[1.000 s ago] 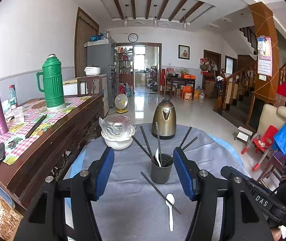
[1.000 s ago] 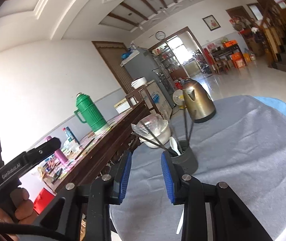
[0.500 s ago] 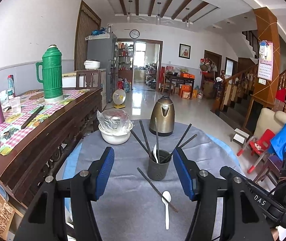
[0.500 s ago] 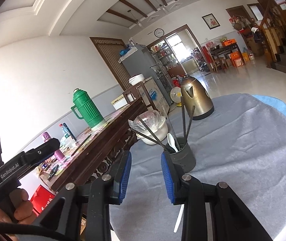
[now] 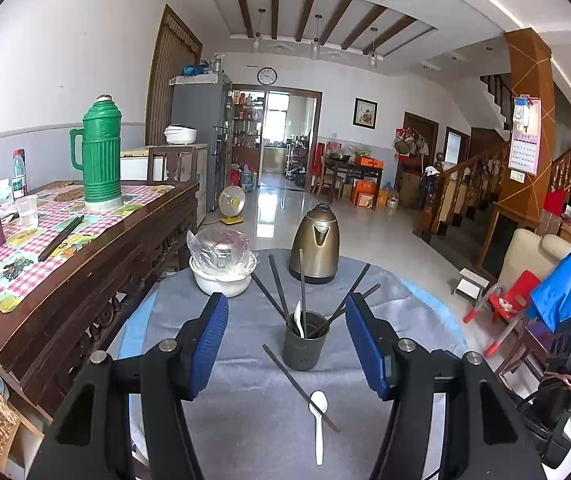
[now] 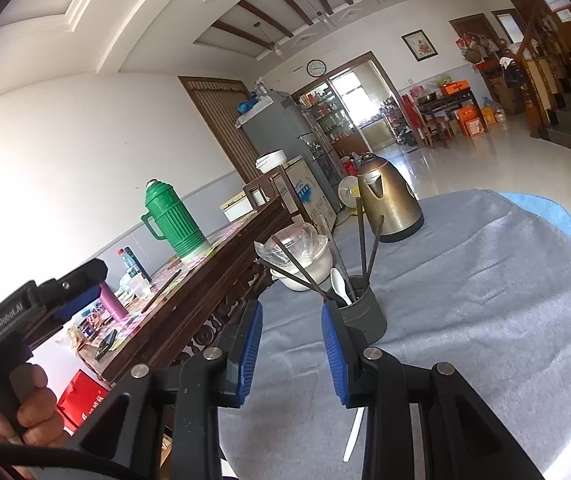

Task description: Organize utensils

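A dark grey holder (image 5: 305, 346) stands on the grey tablecloth (image 5: 245, 420), with several black chopsticks and a white spoon in it. In front of it lie a loose black chopstick (image 5: 290, 376) and a white spoon (image 5: 318, 420). My left gripper (image 5: 286, 308) is open, held back from the holder with nothing between its pads. My right gripper (image 6: 291, 312) is open more narrowly and empty, just left of the holder (image 6: 363, 316). The loose spoon's handle (image 6: 355, 432) shows under its right finger. A hand (image 6: 25, 404) holds the left gripper (image 6: 45, 300) at the left.
A bronze kettle (image 5: 315, 244) and a white bowl (image 5: 221, 280) with a plastic-wrapped dish stand behind the holder. A dark wooden side table (image 5: 85, 280) on the left carries a green thermos (image 5: 99, 156), a purple flask, a cup and a phone. Chairs stand right of the table.
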`<state>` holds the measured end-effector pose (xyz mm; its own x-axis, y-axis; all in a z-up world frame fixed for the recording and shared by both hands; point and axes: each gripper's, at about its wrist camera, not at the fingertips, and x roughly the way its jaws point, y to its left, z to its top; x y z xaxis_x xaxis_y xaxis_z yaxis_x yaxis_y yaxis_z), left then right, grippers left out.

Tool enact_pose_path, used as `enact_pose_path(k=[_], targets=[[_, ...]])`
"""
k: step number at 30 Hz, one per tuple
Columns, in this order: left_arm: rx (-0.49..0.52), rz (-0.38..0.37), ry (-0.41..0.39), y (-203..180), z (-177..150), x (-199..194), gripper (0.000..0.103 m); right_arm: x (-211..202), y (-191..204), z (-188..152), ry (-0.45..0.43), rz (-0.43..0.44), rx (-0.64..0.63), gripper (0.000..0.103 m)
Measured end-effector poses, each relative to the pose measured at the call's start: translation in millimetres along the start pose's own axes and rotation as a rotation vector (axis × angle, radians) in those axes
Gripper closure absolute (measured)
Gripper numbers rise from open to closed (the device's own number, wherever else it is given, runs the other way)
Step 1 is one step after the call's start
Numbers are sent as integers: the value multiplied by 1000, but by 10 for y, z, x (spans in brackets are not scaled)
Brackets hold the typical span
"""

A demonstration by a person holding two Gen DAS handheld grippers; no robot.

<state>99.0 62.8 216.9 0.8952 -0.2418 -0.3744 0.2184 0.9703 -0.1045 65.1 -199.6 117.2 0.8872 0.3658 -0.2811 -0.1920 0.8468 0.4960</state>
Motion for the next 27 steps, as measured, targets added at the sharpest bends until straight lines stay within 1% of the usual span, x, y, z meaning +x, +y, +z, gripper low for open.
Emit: enact_pose_path(k=[14, 27], targets=[[32, -23, -1, -144, -10, -23, 41, -113, -161, 61, -15, -29, 51, 69], [16, -10, -25, -41, 30, -151, 41, -89, -99, 79, -8, -21, 45, 69]])
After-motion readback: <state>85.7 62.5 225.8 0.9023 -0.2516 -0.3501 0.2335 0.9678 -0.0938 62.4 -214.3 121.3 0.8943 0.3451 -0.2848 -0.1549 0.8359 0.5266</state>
